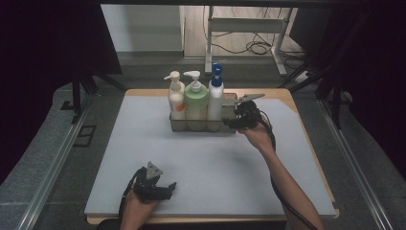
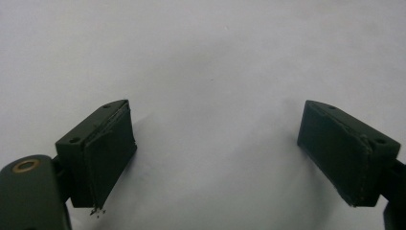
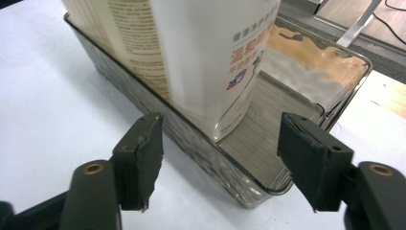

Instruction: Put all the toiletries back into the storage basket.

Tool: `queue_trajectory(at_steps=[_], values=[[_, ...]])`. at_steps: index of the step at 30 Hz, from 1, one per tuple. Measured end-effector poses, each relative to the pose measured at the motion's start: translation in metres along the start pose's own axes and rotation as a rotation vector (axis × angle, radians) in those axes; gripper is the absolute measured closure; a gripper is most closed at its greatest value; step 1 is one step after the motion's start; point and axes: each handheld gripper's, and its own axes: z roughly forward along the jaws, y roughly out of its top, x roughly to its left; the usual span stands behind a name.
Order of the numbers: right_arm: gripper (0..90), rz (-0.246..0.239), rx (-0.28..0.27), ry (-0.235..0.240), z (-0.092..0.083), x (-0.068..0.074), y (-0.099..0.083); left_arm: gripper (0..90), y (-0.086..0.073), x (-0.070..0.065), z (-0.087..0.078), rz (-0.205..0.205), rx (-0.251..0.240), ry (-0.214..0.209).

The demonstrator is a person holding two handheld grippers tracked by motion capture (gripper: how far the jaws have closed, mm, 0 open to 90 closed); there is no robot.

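- The white bottle with the blue pump [image 1: 216, 98] stands upright in the clear tray [image 1: 230, 125] at the far middle of the counter [image 1: 201, 167], the rightmost of three; the green bottle [image 1: 196, 103] and the cream bottle [image 1: 176, 99] stand just beside it toward 9 o'clock.
- The right gripper [image 1: 238, 118] sits just at 3 o'clock of that white bottle, at the tray's empty end.
- In the right gripper view its fingers [image 3: 143, 158] stand well apart, one on either side of the tray's near wall [image 3: 210, 158], holding nothing; the white bottle [image 3: 210, 57] rises straight ahead between them, untouched.
- The bottle's long axis is vertical, so I judge any new grip would come from the side, across its body.
- The left gripper [image 1: 165, 188] rests at about 7 o'clock near the counter's front edge, well apart from the tray; its fingers [image 2: 107, 153] are spread wide over bare surface, empty.
- The right hand is by far the nearer one.
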Motion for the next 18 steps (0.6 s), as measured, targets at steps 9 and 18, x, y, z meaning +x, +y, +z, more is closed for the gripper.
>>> queue_trajectory(at_steps=[9, 18], values=[[24.7, -0.036, -0.004, 0.008, -0.012, 0.006, -0.006, 11.9, 0.000, 0.000, 0.000, -0.002, -0.001, 0.000], [17.9, -0.057, -0.001, 0.019, -0.016, 0.009, -0.012, 11.9, 0.000, 0.000, 0.000, -0.002, -0.001, 0.000]])
